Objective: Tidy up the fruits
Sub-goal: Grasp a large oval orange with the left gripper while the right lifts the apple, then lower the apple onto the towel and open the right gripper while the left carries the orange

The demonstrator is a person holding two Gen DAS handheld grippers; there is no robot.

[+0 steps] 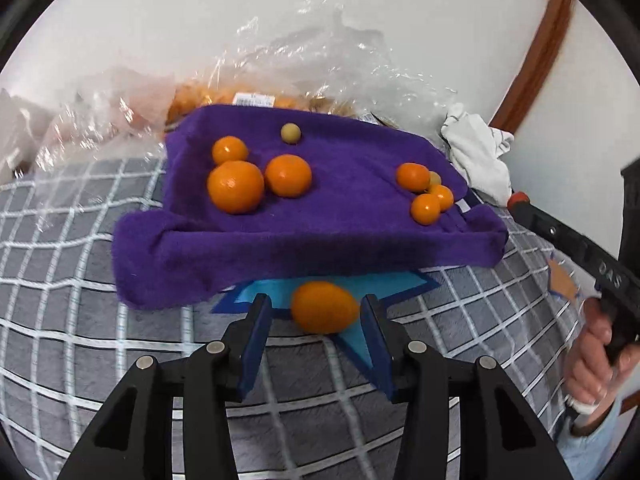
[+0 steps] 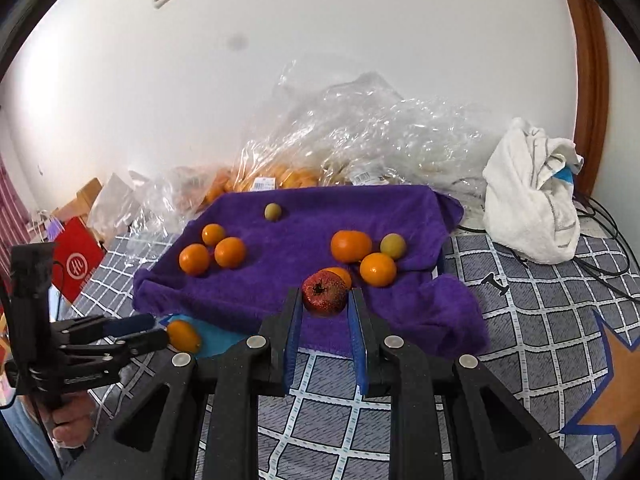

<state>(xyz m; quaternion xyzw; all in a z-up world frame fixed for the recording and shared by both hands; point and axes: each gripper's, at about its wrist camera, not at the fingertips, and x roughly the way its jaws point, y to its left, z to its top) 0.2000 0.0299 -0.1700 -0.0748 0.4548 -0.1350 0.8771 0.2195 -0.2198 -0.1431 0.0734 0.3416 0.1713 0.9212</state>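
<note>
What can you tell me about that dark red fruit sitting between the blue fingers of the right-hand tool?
The dark red round fruit looks like a small pomegranate: a leathery, speckled skin with an orange tinge at one edge and a dark, star-shaped crown turned towards the camera. It is gripped between the two blue pads of the right gripper, one on each side, held in front of the purple fluffy towel. Whether it touches the towel cannot be told.

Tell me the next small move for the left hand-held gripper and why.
Probably ease the left hand-held gripper forward a little, then close. The lone orange lies off the purple towel, on the checked bedspread, just past the open fingertips and not yet between the blue pads.
</note>
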